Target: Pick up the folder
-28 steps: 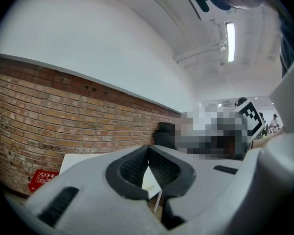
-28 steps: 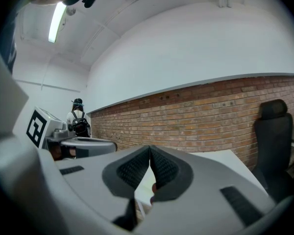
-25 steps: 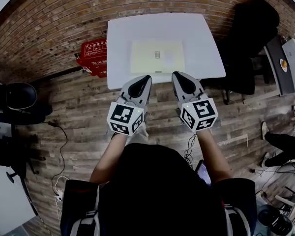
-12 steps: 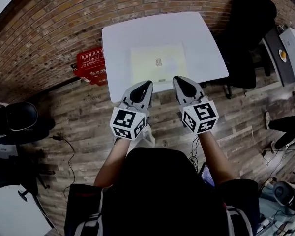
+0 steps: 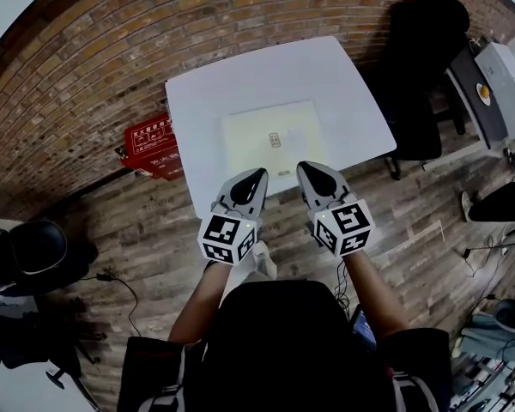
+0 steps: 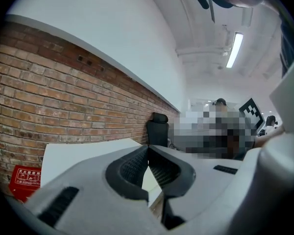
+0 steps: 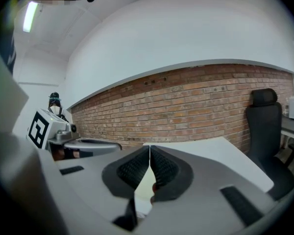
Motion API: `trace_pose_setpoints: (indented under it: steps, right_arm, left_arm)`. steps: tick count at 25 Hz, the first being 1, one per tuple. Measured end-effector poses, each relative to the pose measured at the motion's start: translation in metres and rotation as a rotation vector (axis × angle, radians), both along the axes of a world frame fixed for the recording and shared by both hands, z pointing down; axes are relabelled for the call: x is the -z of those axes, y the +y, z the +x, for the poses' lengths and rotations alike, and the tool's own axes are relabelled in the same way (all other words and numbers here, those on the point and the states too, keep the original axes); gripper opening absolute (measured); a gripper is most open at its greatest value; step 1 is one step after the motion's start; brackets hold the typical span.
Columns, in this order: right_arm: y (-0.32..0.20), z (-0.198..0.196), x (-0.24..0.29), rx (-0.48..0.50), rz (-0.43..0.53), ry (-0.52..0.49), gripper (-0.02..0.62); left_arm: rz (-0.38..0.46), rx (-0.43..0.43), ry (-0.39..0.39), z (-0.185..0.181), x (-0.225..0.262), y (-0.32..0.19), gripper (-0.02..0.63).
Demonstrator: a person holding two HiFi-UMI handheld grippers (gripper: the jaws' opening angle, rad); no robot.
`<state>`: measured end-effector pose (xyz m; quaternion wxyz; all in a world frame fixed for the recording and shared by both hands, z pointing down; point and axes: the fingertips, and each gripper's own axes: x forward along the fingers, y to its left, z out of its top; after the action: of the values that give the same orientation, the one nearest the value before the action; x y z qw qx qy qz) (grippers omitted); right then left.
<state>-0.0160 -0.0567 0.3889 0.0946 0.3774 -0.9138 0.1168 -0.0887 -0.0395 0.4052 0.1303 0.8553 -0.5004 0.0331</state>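
White table [image 5: 240, 84] by brick wall [image 5: 94, 50], red box [image 5: 153, 146] beside it on plank floor [image 5: 146, 230], black chair [image 5: 425, 58] nearby

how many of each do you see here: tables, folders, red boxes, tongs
table: 1
folder: 1, lying flat on the table
red box: 1, on the floor beside the table
tongs: 2, left tongs and right tongs, both shut and empty
total: 5
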Motion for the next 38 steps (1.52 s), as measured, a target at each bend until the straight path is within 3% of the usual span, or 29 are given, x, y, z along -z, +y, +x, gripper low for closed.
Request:
trace_pose_setpoints:
  steps: [12,19,31,38]
  right_arm:
    - [-0.019,-0.013,-0.041,-0.07,-0.098,0.02,0.029]
    - [-0.023,0.002,-0.071,-0.145,-0.228,-0.054,0.029]
    - [-0.027,0.013,-0.114,-0.156,-0.431,-0.177,0.029]
    - [-0.02,0.013,-0.146,-0.115,-0.514,-0.128,0.029]
  left_arm:
    - [-0.094,-0.088,-0.016,-0.015,-0.033,-0.037,0.018]
    - [-0.124,-0.145,-0.03,-0.006,-0.042,-0.048,0.018]
    - [-0.212,-0.093,-0.031,-0.01,-0.073,-0.076,0.018]
    - [-0.278,-0.155,-0.058,-0.009,-0.109,-0.088,0.02]
